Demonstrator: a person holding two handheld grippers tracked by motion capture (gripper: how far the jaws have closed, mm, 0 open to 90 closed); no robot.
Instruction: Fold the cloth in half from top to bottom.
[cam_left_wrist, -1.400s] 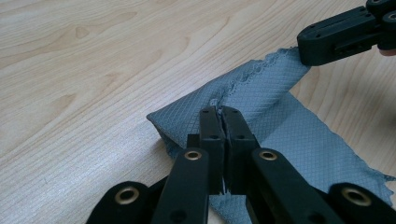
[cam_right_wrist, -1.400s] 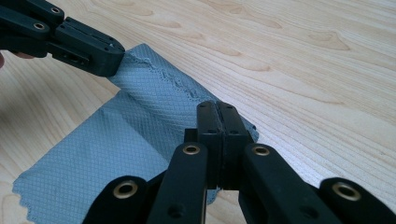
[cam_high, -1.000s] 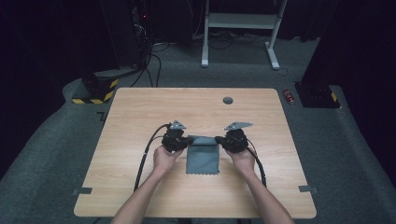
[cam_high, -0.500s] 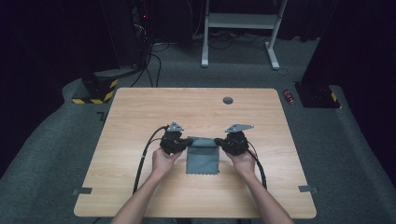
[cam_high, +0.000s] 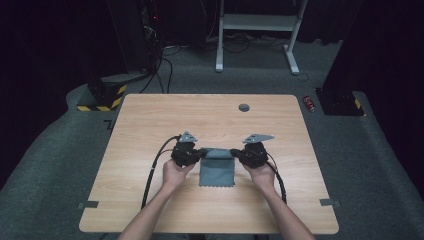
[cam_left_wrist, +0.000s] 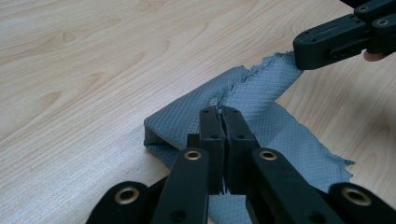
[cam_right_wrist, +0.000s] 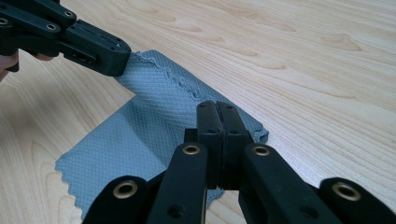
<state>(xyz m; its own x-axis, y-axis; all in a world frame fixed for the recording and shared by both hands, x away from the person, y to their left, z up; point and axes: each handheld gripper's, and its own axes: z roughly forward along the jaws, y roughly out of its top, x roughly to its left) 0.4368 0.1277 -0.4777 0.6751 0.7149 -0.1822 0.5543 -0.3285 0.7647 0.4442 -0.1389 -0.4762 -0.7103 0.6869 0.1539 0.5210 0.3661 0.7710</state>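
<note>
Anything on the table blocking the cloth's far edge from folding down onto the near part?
Nothing visible. Left claw and right claw are both shut on the grey cloth, holding its folded-over edge up. The near half lies flat on the wooden table with nothing on it. The small dark disc sits well beyond.

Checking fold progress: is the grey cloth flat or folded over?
Partly folded: the grey cloth has its far edge doubled over, pinched by left gripper and right gripper.

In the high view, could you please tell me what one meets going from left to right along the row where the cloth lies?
Black cable → left claw → grey cloth → right claw → the right gripper's cable.
</note>
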